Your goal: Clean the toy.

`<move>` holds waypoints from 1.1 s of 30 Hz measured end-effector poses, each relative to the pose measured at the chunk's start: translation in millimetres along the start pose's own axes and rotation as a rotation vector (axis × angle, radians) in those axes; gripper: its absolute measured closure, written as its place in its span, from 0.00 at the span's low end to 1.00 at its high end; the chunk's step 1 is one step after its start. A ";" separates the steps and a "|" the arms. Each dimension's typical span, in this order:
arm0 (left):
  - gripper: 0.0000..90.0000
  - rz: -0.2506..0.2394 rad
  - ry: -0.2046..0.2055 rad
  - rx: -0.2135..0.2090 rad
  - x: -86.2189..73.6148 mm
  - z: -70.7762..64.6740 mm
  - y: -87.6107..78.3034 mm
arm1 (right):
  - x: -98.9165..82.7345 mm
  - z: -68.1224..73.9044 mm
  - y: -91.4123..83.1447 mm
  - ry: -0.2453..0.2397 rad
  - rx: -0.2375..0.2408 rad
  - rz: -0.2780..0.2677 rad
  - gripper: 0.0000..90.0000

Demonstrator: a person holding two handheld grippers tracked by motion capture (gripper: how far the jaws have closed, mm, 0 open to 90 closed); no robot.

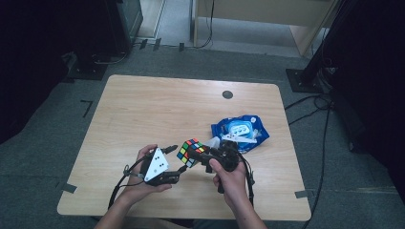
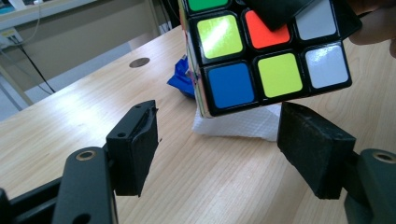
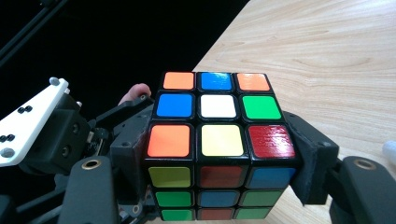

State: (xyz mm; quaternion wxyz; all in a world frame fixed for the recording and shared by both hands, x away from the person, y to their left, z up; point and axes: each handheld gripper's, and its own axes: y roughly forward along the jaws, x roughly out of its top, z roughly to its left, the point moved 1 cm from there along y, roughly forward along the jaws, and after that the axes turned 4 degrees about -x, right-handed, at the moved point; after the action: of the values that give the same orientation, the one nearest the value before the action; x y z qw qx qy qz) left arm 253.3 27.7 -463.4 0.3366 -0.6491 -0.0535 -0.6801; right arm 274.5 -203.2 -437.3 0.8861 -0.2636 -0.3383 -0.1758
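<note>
A scrambled colour cube (image 1: pixel 192 151) hangs just above the wooden table (image 1: pixel 143 109) near its front edge. My right gripper (image 1: pixel 203 156) is shut on it, its black pads pressing two opposite sides of the cube (image 3: pixel 217 140) in the right gripper view. My left gripper (image 1: pixel 177 158) sits just left of the cube with its jaws apart. In the left gripper view the cube (image 2: pixel 261 60) hovers above the gap between the pads (image 2: pixel 135 144), and neither pad touches it. My left gripper (image 2: pixel 219 144) holds nothing.
A blue plastic packet (image 1: pixel 241 130) lies on the table behind the right hand, with a white tissue (image 2: pixel 238 125) at its near side. A dark round grommet (image 1: pixel 228 94) sits near the far edge. Cables and stands crowd the floor to the right.
</note>
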 end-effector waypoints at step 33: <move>0.23 -0.010 0.088 -0.031 6.4 -19.8 5.8 | -5.8 -1.3 11.5 0.006 0.010 0.108 0.38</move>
State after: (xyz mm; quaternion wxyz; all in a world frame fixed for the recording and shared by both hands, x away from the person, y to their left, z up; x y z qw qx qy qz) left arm 240.0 10.7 -462.6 0.3250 -0.6235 -0.0315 -0.7104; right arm 276.7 -194.0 -446.2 0.8966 -0.2766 -0.3218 -0.1268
